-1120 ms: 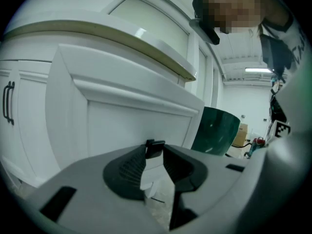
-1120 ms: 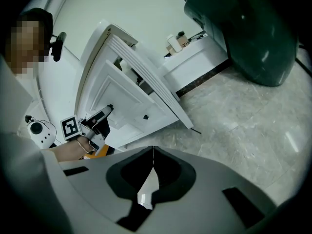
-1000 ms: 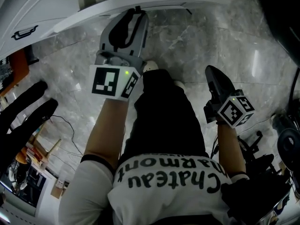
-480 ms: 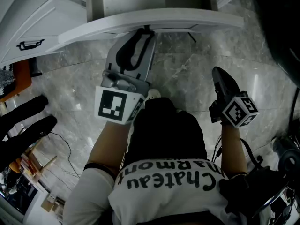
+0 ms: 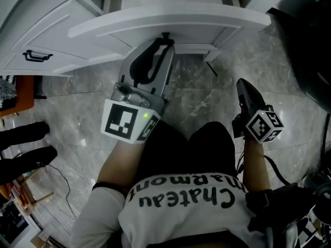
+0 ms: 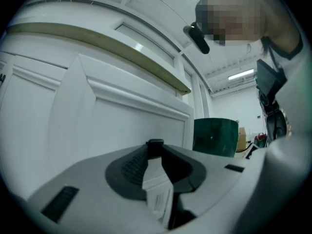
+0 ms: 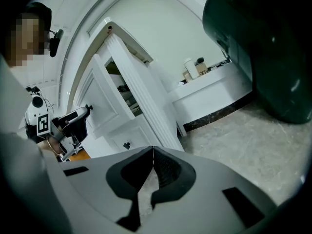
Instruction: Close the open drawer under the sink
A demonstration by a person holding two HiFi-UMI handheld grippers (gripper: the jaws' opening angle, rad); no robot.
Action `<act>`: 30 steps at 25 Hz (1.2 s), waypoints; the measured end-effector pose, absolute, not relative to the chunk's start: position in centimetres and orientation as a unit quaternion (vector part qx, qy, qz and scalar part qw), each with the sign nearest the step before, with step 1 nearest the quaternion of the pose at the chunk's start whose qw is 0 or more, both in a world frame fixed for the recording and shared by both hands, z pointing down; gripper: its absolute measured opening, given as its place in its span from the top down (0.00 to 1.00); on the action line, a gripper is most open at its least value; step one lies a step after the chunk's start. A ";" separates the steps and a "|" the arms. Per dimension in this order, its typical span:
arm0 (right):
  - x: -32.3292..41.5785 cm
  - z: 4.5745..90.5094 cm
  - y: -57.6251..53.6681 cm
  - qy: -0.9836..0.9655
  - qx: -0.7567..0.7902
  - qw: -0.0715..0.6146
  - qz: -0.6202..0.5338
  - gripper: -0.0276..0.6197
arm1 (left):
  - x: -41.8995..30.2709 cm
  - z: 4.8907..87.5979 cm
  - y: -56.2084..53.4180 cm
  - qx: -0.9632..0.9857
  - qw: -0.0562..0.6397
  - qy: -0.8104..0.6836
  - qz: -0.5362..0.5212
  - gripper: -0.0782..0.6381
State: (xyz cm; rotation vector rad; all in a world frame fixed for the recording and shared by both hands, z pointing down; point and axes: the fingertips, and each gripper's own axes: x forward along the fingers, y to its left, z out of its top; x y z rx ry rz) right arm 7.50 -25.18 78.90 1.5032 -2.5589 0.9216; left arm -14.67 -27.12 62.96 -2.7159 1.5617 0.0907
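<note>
The white drawer front [image 5: 170,22] stands pulled out from the cabinet at the top of the head view. A small black handle [image 5: 165,35] sits at its lower edge. My left gripper [image 5: 164,41] points level at the drawer front [image 6: 122,121], and the black handle [image 6: 155,143] sits between its tips. Its jaws are closing, with a gap still showing between the pads. My right gripper [image 5: 242,84] hangs over the marble floor to the right, apart from the drawer. In the right gripper view its tips [image 7: 153,150] meet with nothing between them.
A closed cabinet drawer with a black handle [image 5: 36,56] lies left of the open one. A dark green bin [image 6: 216,136] stands to the right, and it looms large as the bin [image 7: 258,48] in the right gripper view. Black shapes [image 5: 23,149] and an orange item [image 5: 15,94] lie at the left.
The left gripper has closed in on the drawer front until its tips reach the black handle. The right gripper has moved forward and lower. More of the cabinet has come into view.
</note>
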 end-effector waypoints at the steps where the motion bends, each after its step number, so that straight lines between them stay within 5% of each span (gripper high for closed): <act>1: 7.8 78.3 -25.4 -0.823 0.489 0.014 0.288 0.94 | -14.7 62.7 -27.4 -0.866 -0.005 0.498 0.032 0.77; 11: 8.0 71.8 -23.9 -0.840 0.481 0.018 0.250 0.94 | -15.1 62.6 -28.1 -0.863 -0.076 0.499 0.002 0.77; 30: 9.5 66.7 -22.6 -0.844 0.488 -0.017 0.222 0.94 | -15.2 62.5 -29.9 -0.855 -0.095 0.509 -0.010 0.76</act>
